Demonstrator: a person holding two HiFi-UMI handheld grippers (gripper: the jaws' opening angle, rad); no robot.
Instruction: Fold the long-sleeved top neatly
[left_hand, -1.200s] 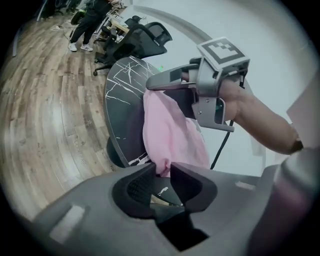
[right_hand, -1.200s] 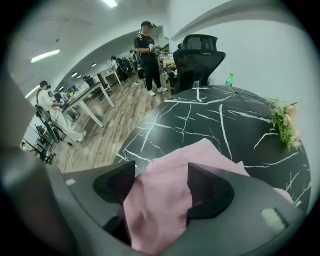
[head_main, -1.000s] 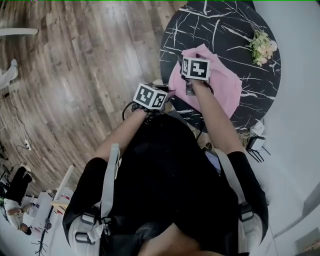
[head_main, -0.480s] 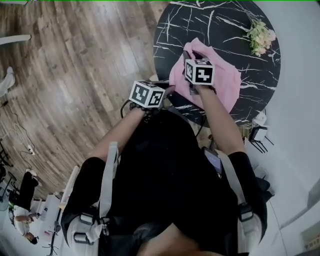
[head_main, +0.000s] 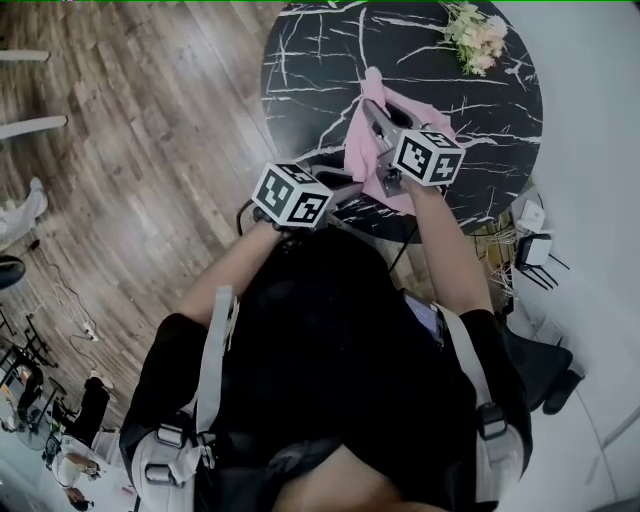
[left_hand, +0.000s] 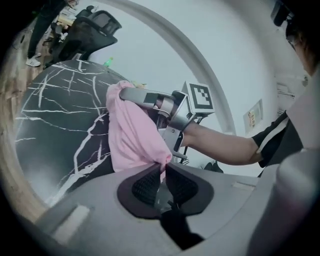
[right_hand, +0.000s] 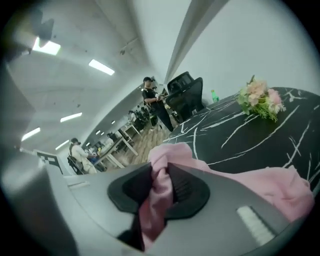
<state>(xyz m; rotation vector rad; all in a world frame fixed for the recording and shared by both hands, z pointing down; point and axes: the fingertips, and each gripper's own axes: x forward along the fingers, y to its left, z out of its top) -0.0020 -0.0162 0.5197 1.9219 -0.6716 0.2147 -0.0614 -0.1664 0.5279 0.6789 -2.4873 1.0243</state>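
The top (head_main: 362, 150) lies on the table (head_main: 310, 70) toward its near edge; the flowers (head_main: 475, 35) lie on the table's far right part.

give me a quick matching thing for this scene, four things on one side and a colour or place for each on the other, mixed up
Things:
1. top
2. flowers
3. table
4. floor

Colour or place:
a. black with white veins
b. brown wood planks
c. plain pink
d. lying near the table's far edge

Pairs: 1-c, 2-d, 3-a, 4-b
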